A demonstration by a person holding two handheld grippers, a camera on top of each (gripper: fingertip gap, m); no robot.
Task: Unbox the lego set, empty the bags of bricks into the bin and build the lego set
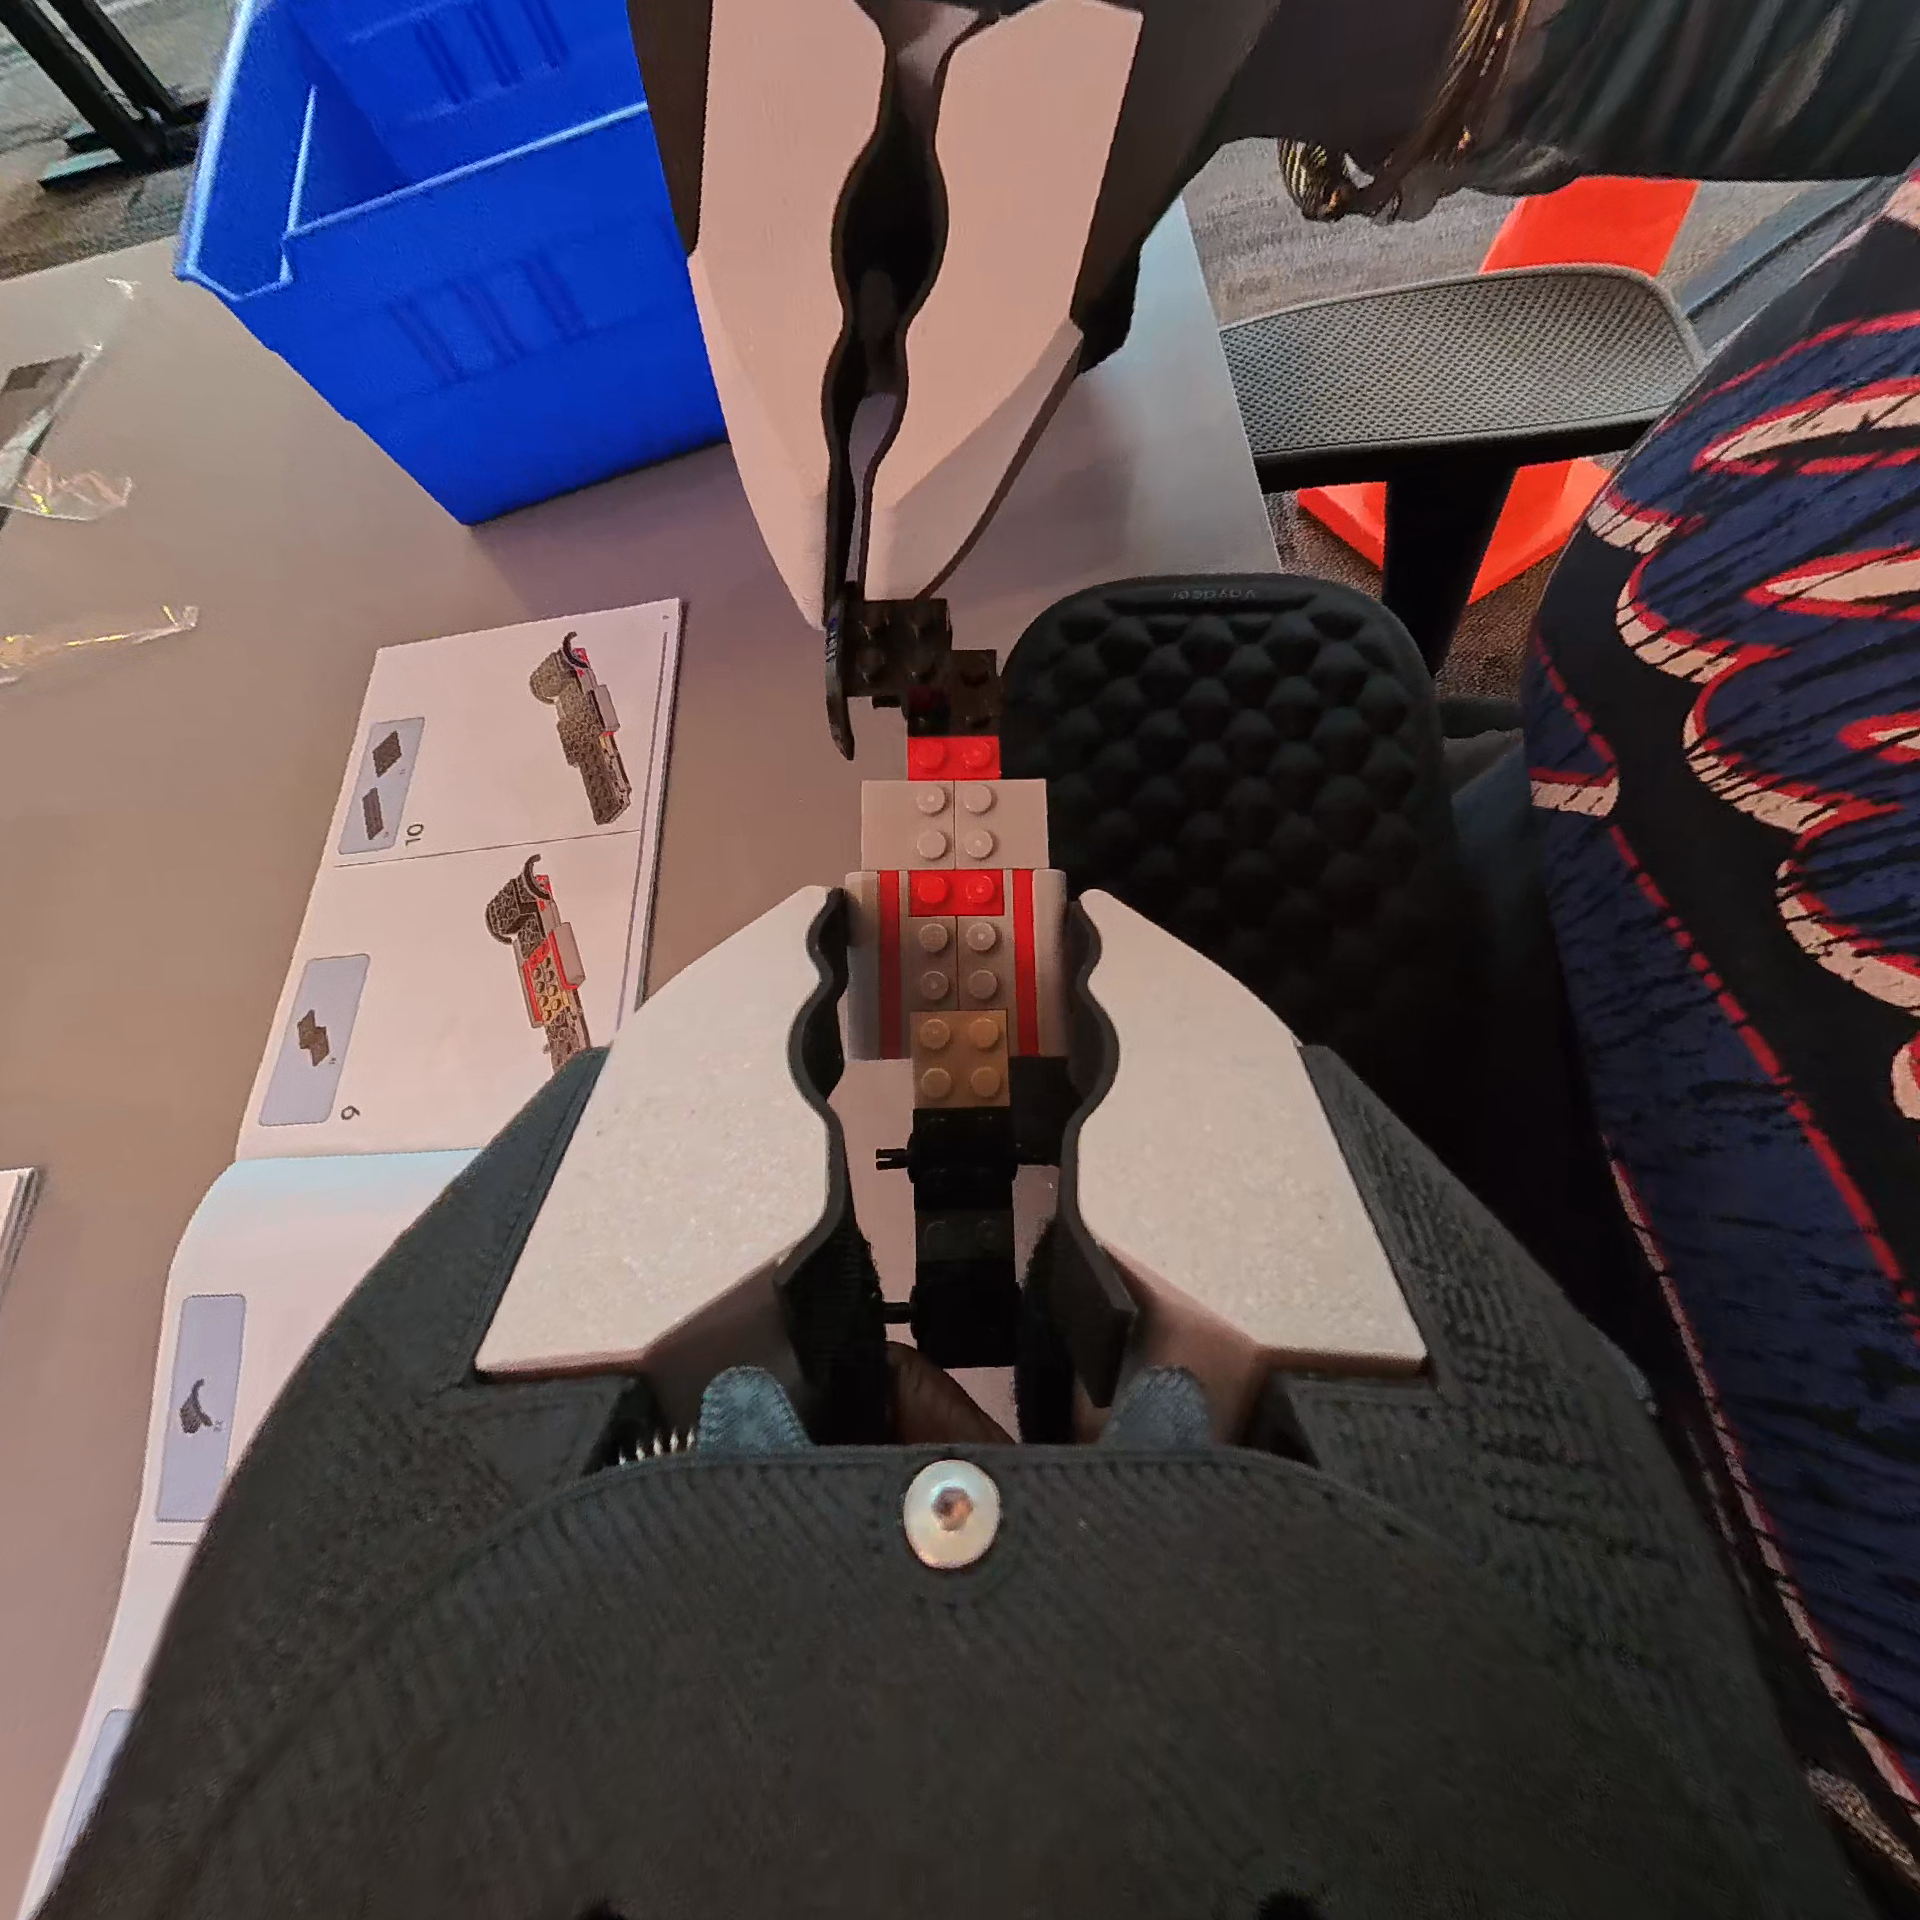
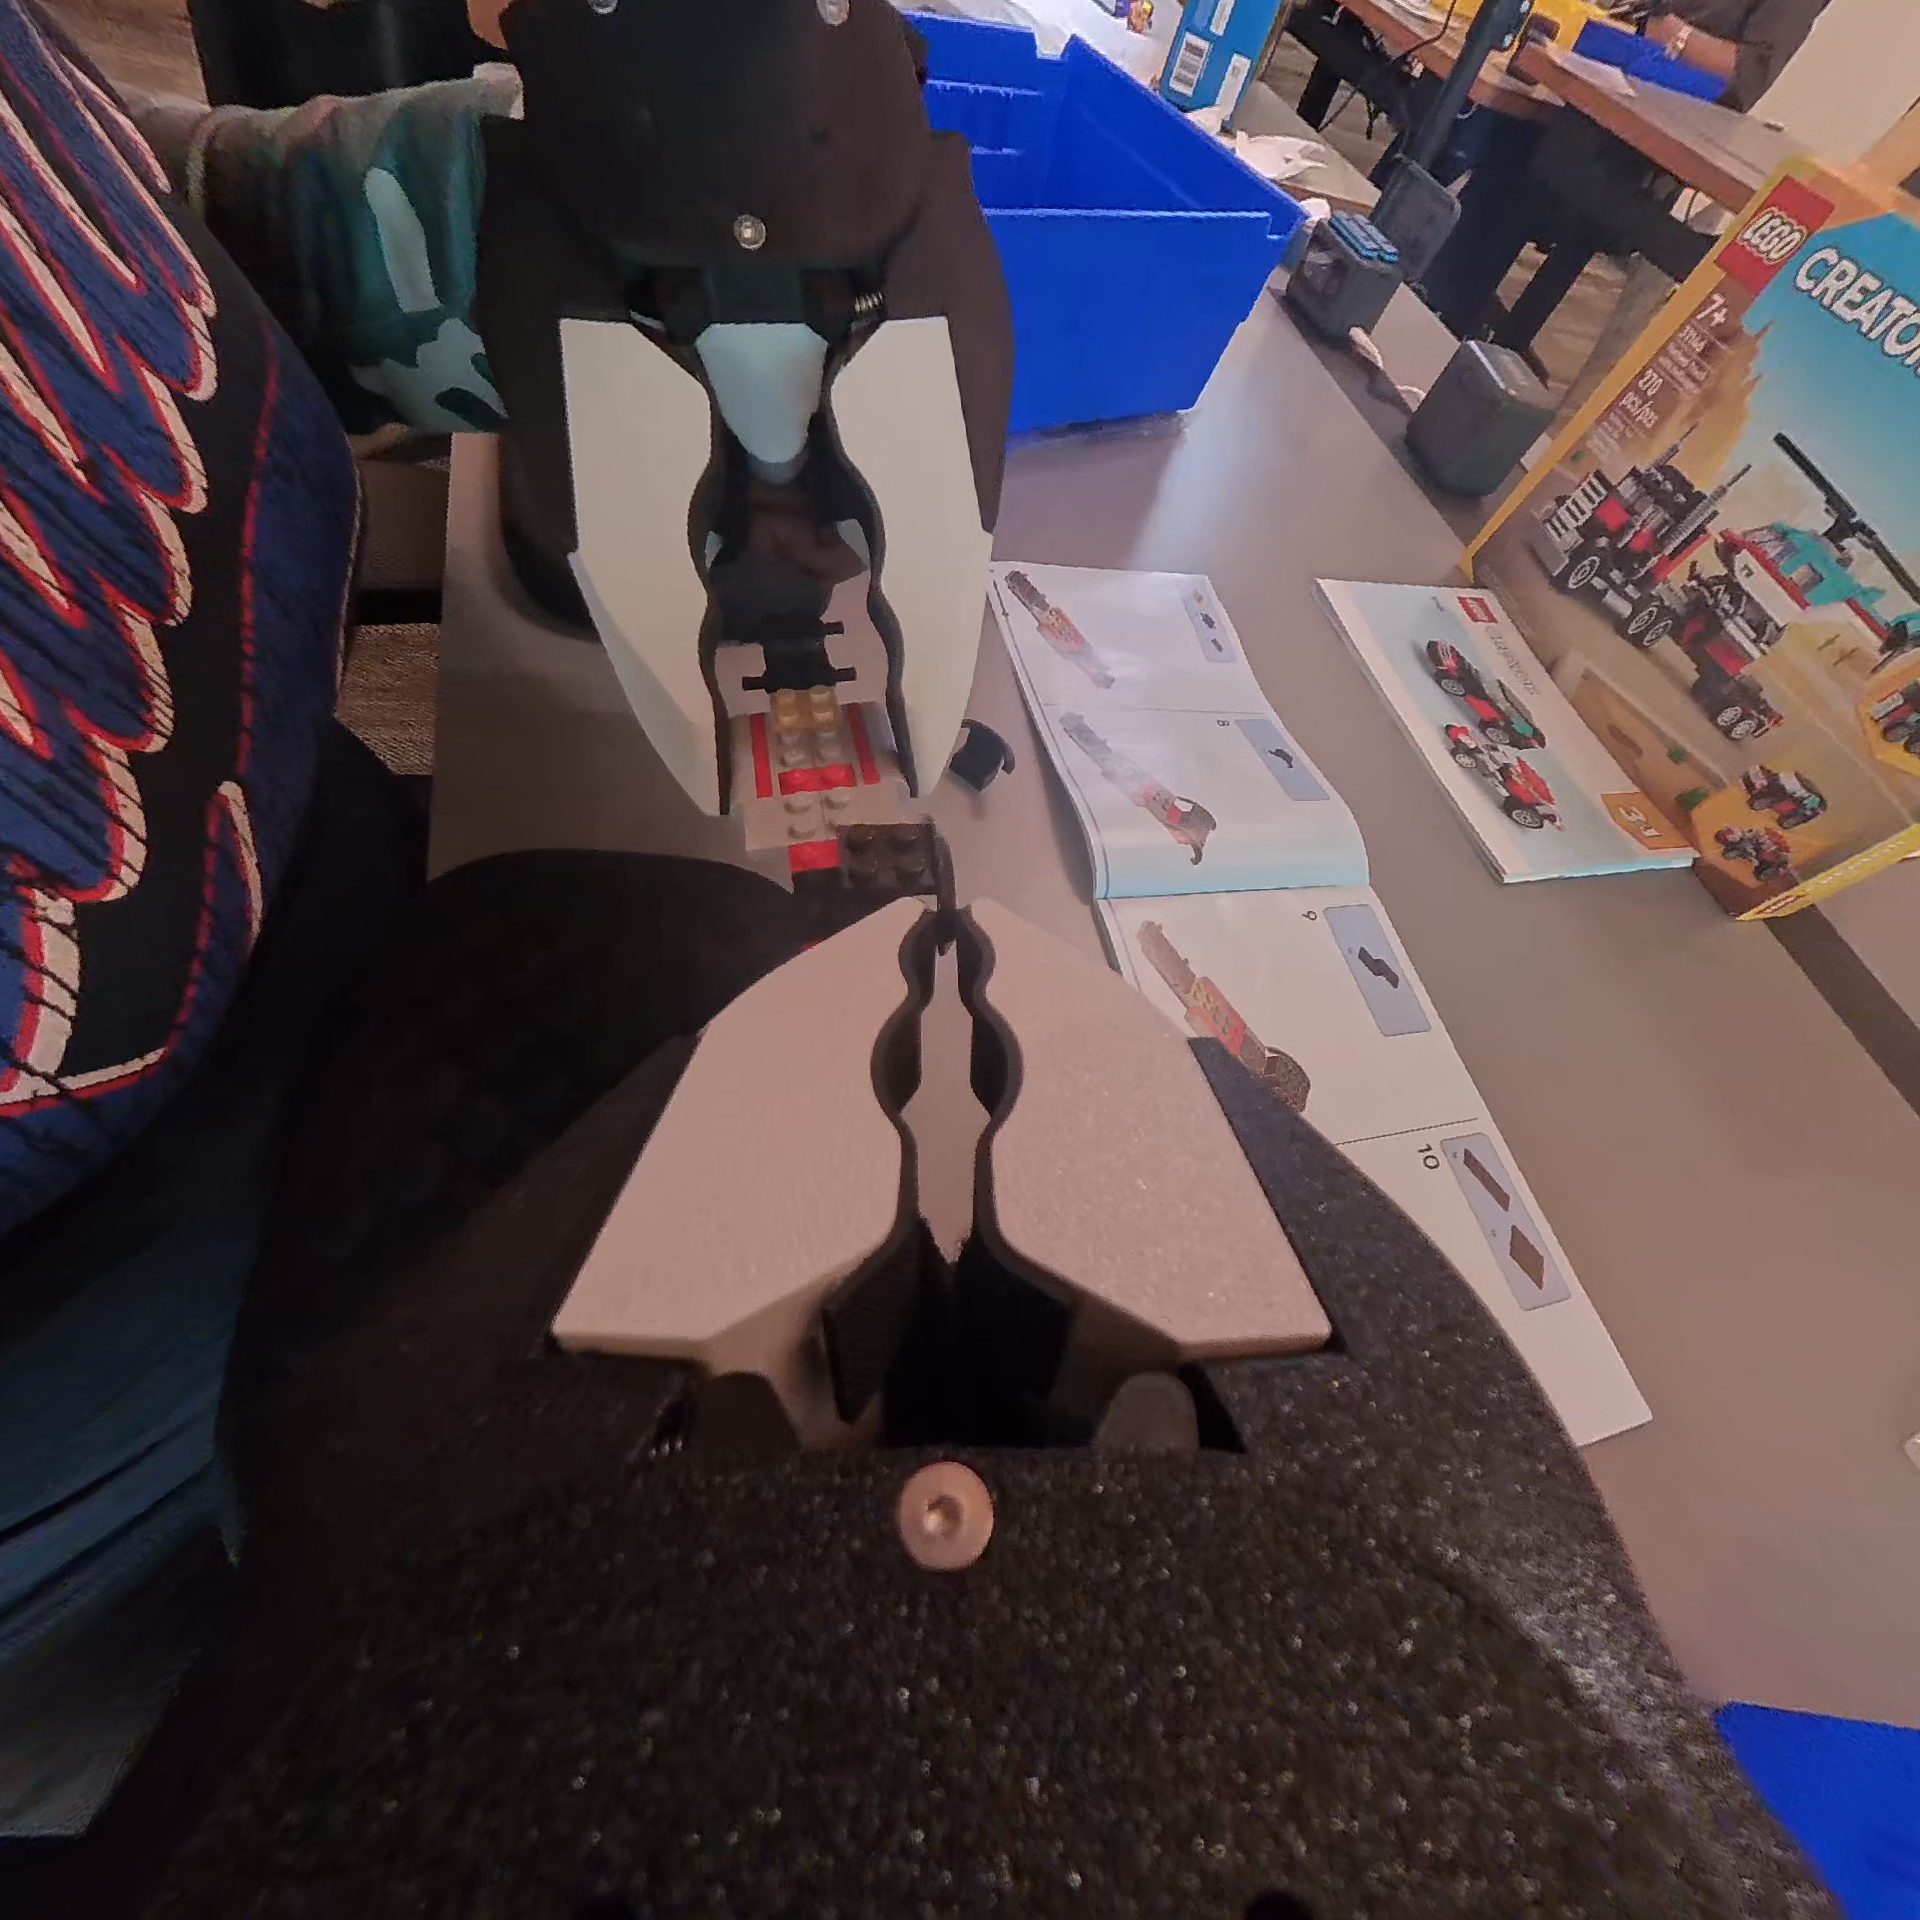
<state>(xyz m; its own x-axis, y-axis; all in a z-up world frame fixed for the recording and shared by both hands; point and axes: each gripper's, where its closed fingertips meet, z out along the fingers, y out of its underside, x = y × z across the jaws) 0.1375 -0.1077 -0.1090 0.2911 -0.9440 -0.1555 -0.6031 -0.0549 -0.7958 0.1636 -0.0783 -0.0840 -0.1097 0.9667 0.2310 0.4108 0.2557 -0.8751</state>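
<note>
**Grey tabletop: 2 grippers meeting over a partial brick model**

Grey table [image 2: 1558, 1091] carries an open instruction booklet [image 2: 1195, 790], a second closed booklet [image 2: 1475, 748], the lego box [image 2: 1714, 540] standing at its far edge, a blue bin [image 1: 468, 281], crumpled clear bags [image 1: 73, 623] and 1 loose small black piece [image 2: 982, 750].

Left gripper [image 1: 956, 935] is closed partway, its fingers [image 1: 727, 1091] pressed against both sides of the partial model [image 1: 961, 935], a long strip of grey, red, tan and black bricks held above the table edge, stud side up.

Right gripper [image 2: 948, 920] is nearly closed, pinching a thin dark part at its tips; this joins a dark brown plate [image 1: 914, 655] sitting at the model's far end, touching it.

Beyond the edge are a black chair arm pad [image 1: 1226, 790], an orange cone [image 1: 1538, 416] and the person's patterned sleeve [image 1: 1766, 831].
</note>
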